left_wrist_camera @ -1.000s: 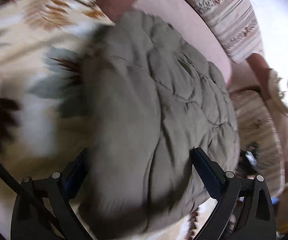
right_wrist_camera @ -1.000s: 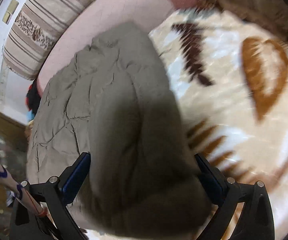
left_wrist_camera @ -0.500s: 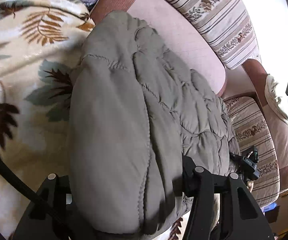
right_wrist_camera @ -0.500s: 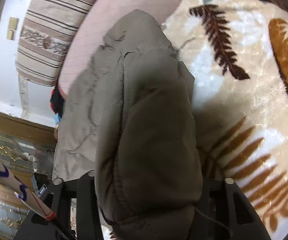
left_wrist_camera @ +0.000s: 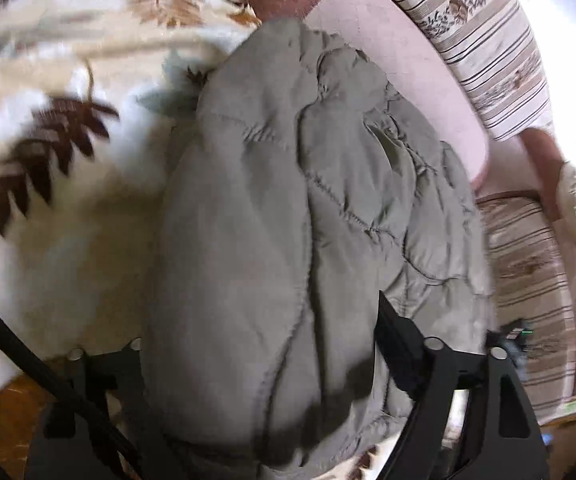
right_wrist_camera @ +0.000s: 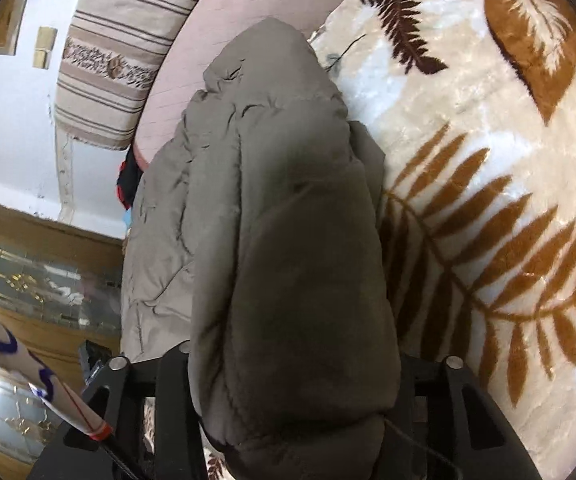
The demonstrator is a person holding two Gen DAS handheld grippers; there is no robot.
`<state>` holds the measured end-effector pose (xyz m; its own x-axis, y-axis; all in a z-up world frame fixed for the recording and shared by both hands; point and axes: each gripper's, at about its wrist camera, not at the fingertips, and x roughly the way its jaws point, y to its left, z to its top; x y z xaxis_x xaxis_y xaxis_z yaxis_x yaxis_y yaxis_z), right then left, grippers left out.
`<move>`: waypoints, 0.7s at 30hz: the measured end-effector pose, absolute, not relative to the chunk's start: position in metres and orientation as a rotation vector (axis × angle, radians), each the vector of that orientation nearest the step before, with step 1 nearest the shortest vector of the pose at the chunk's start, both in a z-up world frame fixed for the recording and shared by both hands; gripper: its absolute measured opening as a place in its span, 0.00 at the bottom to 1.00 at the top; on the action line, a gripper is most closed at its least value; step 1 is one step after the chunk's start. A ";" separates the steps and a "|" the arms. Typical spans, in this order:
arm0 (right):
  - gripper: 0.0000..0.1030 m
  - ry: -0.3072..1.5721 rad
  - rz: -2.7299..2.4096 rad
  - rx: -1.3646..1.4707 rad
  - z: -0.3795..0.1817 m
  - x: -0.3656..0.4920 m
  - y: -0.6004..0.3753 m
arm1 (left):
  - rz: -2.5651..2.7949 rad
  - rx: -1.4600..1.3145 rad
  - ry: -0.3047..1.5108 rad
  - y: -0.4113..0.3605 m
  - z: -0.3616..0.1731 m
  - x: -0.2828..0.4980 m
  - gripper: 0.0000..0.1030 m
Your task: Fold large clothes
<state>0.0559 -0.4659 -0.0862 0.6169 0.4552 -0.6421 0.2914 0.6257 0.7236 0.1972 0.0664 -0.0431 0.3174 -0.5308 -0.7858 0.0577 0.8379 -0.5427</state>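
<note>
Slippage is my worry: the padded olive jacket (left_wrist_camera: 288, 240) lies bunched on the leaf-print blanket (left_wrist_camera: 68, 220), collar end toward twelve o'clock. My left hand-held gripper (left_wrist_camera: 264, 364) has just been opening, and I cannot tell whether it presses the bulk between its jaws. My right hand-held gripper (right_wrist_camera: 291, 364) looks clamped on a thick roll, which could squirm free.

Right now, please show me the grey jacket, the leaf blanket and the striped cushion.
grey jacket (left_wrist_camera: 256, 240): left wrist view, on its padded middle.
leaf blanket (right_wrist_camera: 487, 208): right wrist view, on a brown fern leaf.
striped cushion (right_wrist_camera: 120, 52): right wrist view, on its striped face.
</note>
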 end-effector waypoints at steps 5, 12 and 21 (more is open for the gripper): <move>0.78 0.927 -0.040 0.879 -0.075 0.051 -0.467 | -0.343 -0.293 1.149 0.058 -0.010 0.189 0.82; 0.82 0.831 -0.272 0.681 -0.019 0.015 -0.476 | -0.157 -0.140 1.037 0.081 0.024 0.160 0.82; 0.82 0.775 -0.163 0.313 0.024 0.027 -0.387 | -0.210 -0.014 0.914 0.036 0.025 0.151 0.82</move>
<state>0.0272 -0.3875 0.0236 0.7052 -0.0297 -0.7084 0.2580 0.9414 0.2174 0.1506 0.0359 0.0248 0.5914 -0.1862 -0.7846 0.1746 0.9795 -0.1008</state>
